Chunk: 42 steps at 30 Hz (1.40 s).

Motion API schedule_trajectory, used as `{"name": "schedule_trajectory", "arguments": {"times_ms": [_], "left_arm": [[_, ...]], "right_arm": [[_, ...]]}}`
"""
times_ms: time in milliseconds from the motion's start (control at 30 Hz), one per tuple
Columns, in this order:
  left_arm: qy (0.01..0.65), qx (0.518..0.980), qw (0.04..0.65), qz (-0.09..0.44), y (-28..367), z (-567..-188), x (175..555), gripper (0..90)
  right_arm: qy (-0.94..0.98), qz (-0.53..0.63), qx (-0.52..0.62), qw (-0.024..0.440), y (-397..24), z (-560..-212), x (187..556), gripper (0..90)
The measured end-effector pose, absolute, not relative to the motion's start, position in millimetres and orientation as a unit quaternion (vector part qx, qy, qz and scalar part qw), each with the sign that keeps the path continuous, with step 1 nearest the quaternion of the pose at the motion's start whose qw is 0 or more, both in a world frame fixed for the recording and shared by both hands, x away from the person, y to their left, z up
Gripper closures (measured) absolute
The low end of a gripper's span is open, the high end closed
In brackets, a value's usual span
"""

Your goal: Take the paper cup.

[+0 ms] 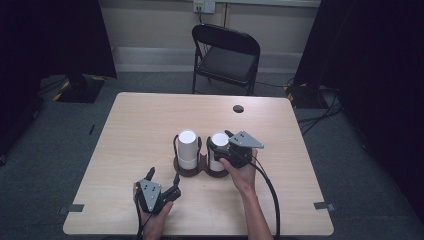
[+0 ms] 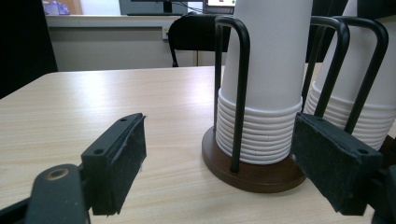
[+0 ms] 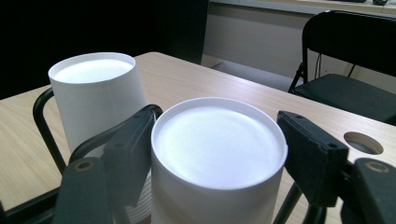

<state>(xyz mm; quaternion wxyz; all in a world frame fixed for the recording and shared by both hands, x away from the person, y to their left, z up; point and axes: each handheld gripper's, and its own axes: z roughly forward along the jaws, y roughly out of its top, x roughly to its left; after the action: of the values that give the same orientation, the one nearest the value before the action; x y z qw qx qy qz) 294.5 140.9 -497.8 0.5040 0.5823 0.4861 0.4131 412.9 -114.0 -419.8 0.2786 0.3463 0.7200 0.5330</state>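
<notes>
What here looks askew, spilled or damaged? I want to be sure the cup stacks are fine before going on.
Nothing stands out. Both white cup stacks, left and right, stand upright and inverted in their wire holder, rims evenly nested. The right gripper brackets the right stack's top, jaws not visibly touching; the left gripper waits open nearby.

The left claw (image 1: 163, 177) rests low with jaws spread, while the right claw (image 1: 220, 145) (raised, forward) gapes wide.

Table (image 1: 150, 120): pale wood-grain laminate, smooth, matt. Cup stacks (image 2: 266, 84): white paper, matt, ribbed rims. Holder base (image 2: 252, 175): dark wood w/ glossy black metal rods (image 2: 240, 93). My jaw pads (image 2: 130, 163): black, rough foam-like facing.
</notes>
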Motion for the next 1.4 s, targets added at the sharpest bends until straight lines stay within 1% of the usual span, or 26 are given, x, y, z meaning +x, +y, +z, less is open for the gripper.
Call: {"name": "schedule_trajectory", "arguments": {"times_ms": [267,567,733,967,1133,1267,1400], "left_arm": [[0.488,0.583,0.503,0.412,140.5,-497.7,295.0,16.9],[0.49,0.581,0.502,0.412,140.4,-497.7,295.3,16.9],[0.483,0.588,0.495,0.419,138.2,-497.6,294.6,16.7],[0.484,0.587,0.499,0.414,139.6,-497.6,294.9,17.2],[0.481,0.589,0.501,0.413,139.4,-497.6,294.8,17.2],[0.472,0.591,0.507,0.413,139.9,-498.0,293.6,16.6],[0.476,0.588,0.508,0.413,139.6,-498.0,293.9,16.8]], "right_arm": [[0.721,0.531,0.349,0.278,-112.4,-422.8,414.6,32.5],[0.722,0.531,0.347,0.275,-112.9,-421.6,415.1,33.5],[0.714,0.542,0.347,0.276,-115.9,-415.8,413.5,33.6],[0.708,0.546,0.348,0.282,-119.6,-409.7,412.4,33.7],[0.706,0.552,0.349,0.275,-122.3,-405.4,412.6,33.7],[0.705,0.553,0.345,0.281,-120.7,-399.2,412.2,33.7],[0.703,0.556,0.34,0.285,-121.2,-392.6,412.0,33.7]]}}
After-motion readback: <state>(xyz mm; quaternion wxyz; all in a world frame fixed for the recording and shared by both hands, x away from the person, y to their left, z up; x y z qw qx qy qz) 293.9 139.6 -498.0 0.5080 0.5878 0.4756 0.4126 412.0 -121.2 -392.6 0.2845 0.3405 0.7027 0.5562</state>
